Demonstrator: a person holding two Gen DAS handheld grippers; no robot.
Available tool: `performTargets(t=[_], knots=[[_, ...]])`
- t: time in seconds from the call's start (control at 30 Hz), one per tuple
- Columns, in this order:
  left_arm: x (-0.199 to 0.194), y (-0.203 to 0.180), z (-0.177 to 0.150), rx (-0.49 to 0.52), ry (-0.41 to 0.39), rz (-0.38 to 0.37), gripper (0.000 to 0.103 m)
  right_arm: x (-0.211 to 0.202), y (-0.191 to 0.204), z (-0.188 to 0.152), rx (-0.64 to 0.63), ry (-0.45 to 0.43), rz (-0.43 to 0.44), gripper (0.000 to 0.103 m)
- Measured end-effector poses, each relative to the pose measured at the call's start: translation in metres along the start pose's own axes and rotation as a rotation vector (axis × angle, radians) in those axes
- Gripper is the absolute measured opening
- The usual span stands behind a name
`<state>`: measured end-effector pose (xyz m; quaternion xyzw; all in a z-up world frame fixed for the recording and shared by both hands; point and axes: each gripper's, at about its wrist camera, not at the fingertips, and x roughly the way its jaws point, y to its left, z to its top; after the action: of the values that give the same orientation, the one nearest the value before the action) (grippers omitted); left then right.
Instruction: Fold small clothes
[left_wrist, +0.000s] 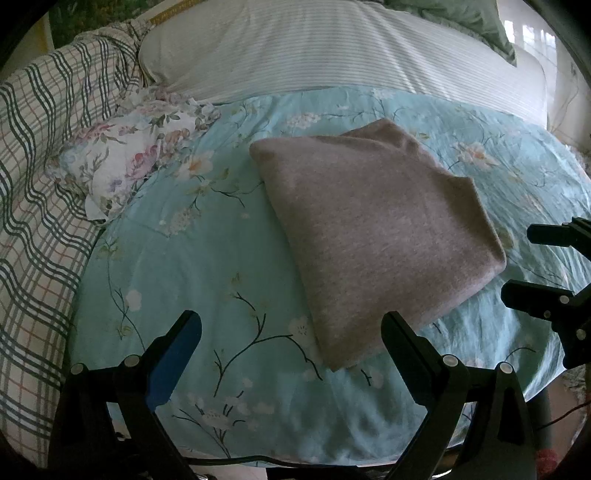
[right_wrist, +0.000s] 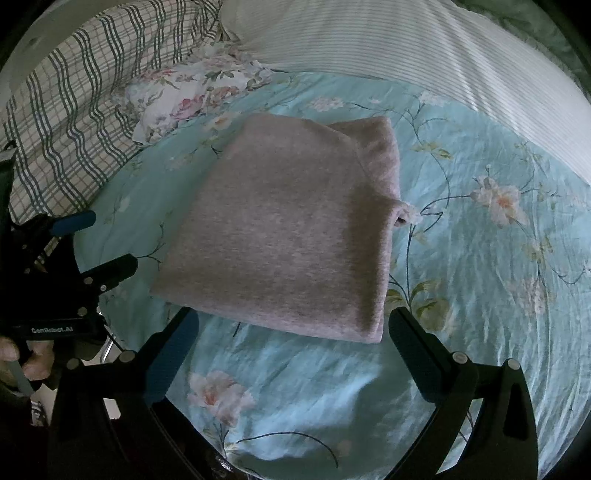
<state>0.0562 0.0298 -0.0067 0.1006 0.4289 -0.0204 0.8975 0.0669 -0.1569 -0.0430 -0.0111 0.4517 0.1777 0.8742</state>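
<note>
Folded into a compact grey-pink garment, lying flat mid-bed on the floral turquoise sheet, edges stacked, likely so the bundle keeps its shape. Left gripper spread wide and empty, just short of the near corner; right gripper likewise splayed, gripping nothing, at the near edge. Probably pulled back because folding looks finished. Floral pillow well apart, clear of the work.
</note>
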Motion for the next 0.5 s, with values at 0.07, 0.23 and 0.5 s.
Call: performTargets(t=[0.07, 0.23, 0.5], knots=[[0.0001, 0.0003, 0.0, -0.001, 0.0, -0.002, 0.098, 0.0007, -0.0017, 0.0012, -0.003, 0.0, 0.0, 0.102], [-0.0011, 0.0, 0.0013, -0.001, -0.002, 0.0, 0.098, 0.0005, -0.0029, 0.0023, 0.001, 0.0, -0.001, 0.102], [-0.0037, -0.0022, 0.0035, 0.003, -0.009, 0.004, 0.098, 0.0003, -0.0032, 0.0038, 0.005, -0.005, -0.002, 0.102]])
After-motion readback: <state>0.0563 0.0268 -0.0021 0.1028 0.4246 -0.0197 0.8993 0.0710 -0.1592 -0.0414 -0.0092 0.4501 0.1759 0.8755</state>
